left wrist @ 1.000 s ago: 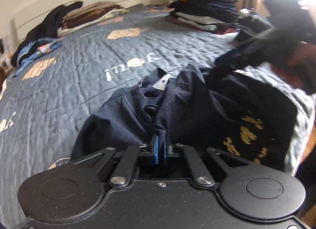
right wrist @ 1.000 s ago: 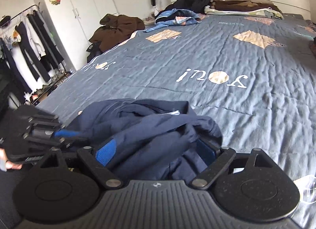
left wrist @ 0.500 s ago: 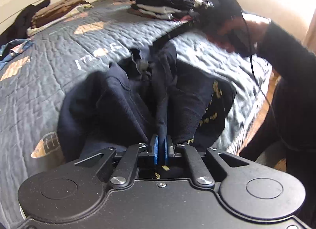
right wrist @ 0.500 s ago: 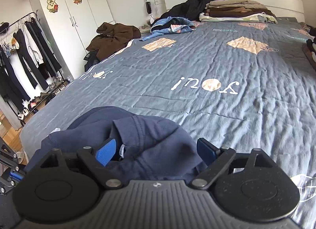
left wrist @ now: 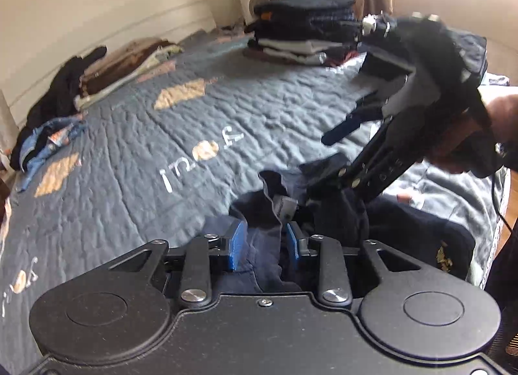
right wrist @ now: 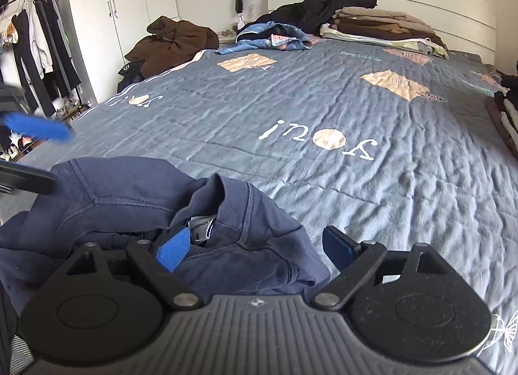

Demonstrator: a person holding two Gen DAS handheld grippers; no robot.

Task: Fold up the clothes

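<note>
Left wrist view: navy garment [left wrist: 259, 239] lies between the opening left claw [left wrist: 263, 244].

Left tongs [left wrist: 264, 242] just opening, right tongs [right wrist: 255, 248] spread wide

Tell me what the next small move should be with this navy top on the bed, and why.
Probably close the right gripper on the collar by the white label. The navy top lies bunched on the bedspread, the right jaws stand wide with collar fabric between them, and the left gripper has just been opening, fabric loose between its pads. A firm hold seems needed before spreading it flat.
</note>
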